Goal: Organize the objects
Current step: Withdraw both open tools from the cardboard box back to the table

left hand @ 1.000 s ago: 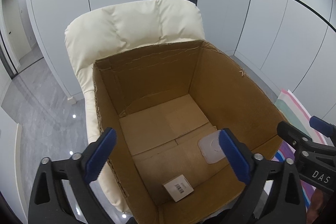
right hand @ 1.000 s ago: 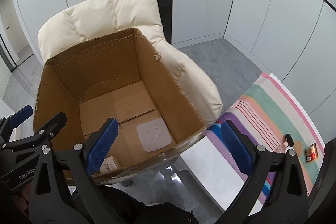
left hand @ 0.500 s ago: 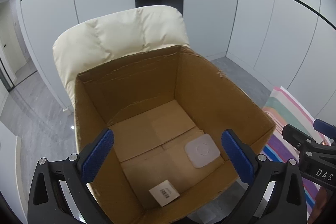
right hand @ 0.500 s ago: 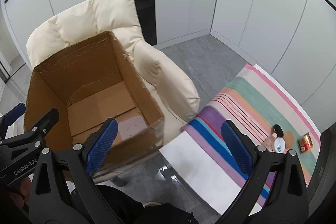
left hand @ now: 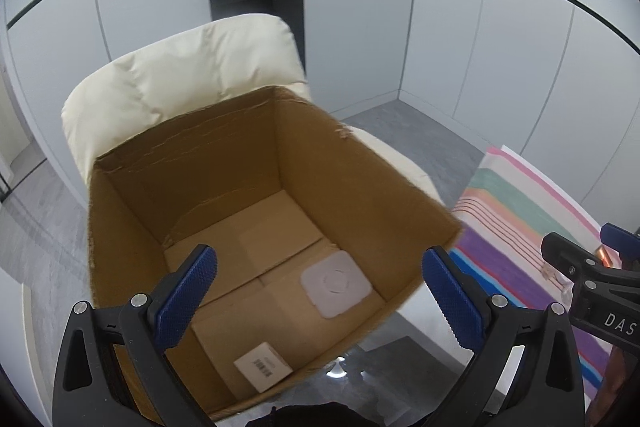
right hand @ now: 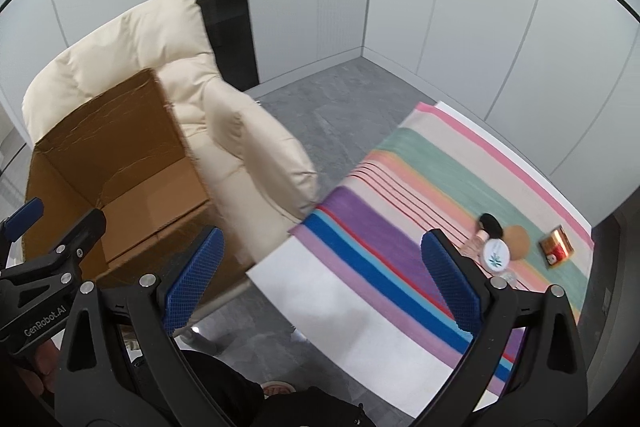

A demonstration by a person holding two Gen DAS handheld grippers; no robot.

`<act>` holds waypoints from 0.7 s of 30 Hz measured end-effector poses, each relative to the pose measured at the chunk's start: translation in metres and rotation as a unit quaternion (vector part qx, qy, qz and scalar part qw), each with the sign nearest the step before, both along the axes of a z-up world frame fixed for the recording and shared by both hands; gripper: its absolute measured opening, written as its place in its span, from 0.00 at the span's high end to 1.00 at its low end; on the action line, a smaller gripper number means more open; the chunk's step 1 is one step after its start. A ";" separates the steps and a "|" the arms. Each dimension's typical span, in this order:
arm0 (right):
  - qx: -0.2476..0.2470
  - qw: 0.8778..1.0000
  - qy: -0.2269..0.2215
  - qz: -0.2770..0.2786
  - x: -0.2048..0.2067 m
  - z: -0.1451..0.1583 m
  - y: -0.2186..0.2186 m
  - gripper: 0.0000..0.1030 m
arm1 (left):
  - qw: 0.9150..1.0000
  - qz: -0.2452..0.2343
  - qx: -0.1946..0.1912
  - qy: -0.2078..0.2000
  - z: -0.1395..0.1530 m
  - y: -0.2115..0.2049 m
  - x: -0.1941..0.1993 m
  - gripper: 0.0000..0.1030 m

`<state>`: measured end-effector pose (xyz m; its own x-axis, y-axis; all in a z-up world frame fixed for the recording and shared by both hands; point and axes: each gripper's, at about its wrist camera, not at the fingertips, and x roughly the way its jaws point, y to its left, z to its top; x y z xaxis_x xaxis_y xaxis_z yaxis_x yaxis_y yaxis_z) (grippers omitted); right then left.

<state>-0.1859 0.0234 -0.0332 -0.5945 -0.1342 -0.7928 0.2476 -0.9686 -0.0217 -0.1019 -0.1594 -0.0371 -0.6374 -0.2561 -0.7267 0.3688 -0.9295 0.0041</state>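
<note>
Two hand-held grippers are empty with blue pads spread wide: the left hand-held gripper [left hand: 320, 291] hangs over the open brown cardboard box [left hand: 360, 179] on the cream padded armchair [right hand: 240, 131], the right hand-held gripper [right hand: 322, 263] faces the striped cloth-covered bench [right hand: 360, 247]. Near the bench's far right corner lie a white round-lidded jar [right hand: 496, 254], a black-capped pink bottle [right hand: 486, 229], a tan round pad [right hand: 517, 235] and a small red-gold packet [right hand: 556, 247], close together. Best to approach the jar from above, pads straddling its lid, avoiding the touching bottle.

The right gripper's finger [right hand: 448, 275] hides part of the small bottle [right hand: 478, 241].
</note>
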 end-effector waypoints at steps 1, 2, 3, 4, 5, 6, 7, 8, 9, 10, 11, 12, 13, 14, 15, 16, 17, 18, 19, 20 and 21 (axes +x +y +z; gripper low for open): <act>0.000 1.000 0.000 -0.005 0.000 0.000 0.005 0.02 | 1.000 -0.005 -0.001 0.000 0.000 0.005 -0.002 0.00; 0.000 1.000 0.000 -0.009 0.000 0.000 0.009 0.02 | 1.000 -0.009 -0.001 0.000 0.000 0.008 -0.003 0.00; -0.001 1.000 -0.001 -0.013 -0.001 0.000 0.014 0.02 | 1.000 -0.014 -0.002 0.000 0.000 0.013 -0.005 0.00; -0.001 1.000 -0.001 -0.017 0.000 0.000 0.020 0.02 | 1.000 -0.017 -0.003 0.000 0.000 0.017 -0.006 0.00; -0.001 1.000 -0.001 -0.020 0.000 0.001 0.023 0.02 | 1.000 -0.023 -0.001 0.000 0.000 0.022 -0.008 0.00; -0.002 1.000 0.000 -0.024 0.000 0.001 0.026 0.02 | 1.000 -0.026 0.000 0.000 0.000 0.025 -0.009 0.00; -0.002 1.000 0.000 -0.027 0.000 0.001 0.029 0.02 | 1.000 -0.030 0.000 0.000 0.000 0.029 -0.010 0.00; -0.004 0.999 -0.001 -0.032 0.000 0.001 0.034 0.02 | 0.999 -0.035 -0.001 0.001 0.000 0.034 -0.012 0.00; -0.004 0.999 -0.001 -0.035 0.001 0.002 0.037 0.02 | 0.999 -0.039 -0.001 0.001 0.000 0.038 -0.013 0.00; -0.005 0.999 0.000 -0.039 0.001 0.002 0.041 0.02 | 0.999 -0.044 0.000 0.000 0.000 0.042 -0.015 0.00; -0.005 0.999 0.000 -0.041 0.002 0.002 0.045 0.02 | 0.999 -0.046 -0.001 0.000 0.000 0.045 -0.016 0.00; -0.005 0.999 0.001 -0.044 0.003 0.002 0.049 0.02 | 0.999 -0.050 0.000 0.001 0.000 0.048 -0.017 0.00; -0.006 0.999 0.001 -0.047 0.003 0.002 0.053 0.02 | 0.999 -0.053 0.000 0.001 0.000 0.051 -0.018 0.00; -0.006 0.999 0.002 -0.051 0.004 0.002 0.057 0.02 | 0.998 -0.058 -0.001 0.001 0.000 0.056 -0.020 0.00; -0.006 0.999 0.003 -0.054 0.005 0.003 0.061 0.02 | 0.998 -0.060 -0.002 0.000 0.000 0.059 -0.021 0.00; -0.006 0.998 0.003 -0.056 0.005 0.003 0.063 0.02 | 0.998 -0.063 -0.001 0.000 0.000 0.062 -0.022 0.00; -0.006 0.998 0.003 -0.060 0.006 0.002 0.068 0.02 | 0.998 -0.066 0.000 0.000 0.000 0.065 -0.023 0.00; -0.006 0.998 0.003 -0.063 0.006 0.002 0.072 0.02 | 0.998 -0.070 0.000 -0.001 0.000 0.068 -0.024 0.00; -0.006 0.998 0.003 -0.066 0.007 0.002 0.076 0.02 | 0.997 -0.074 0.000 -0.001 -0.001 0.072 -0.025 0.00; -0.005 0.997 0.003 -0.071 0.008 0.002 0.081 0.02 | 0.997 -0.080 0.002 -0.001 -0.001 0.076 -0.026 0.00; -0.005 0.997 0.003 -0.074 0.008 0.002 0.084 0.02 | 0.997 -0.083 0.002 -0.001 -0.001 0.078 -0.028 0.00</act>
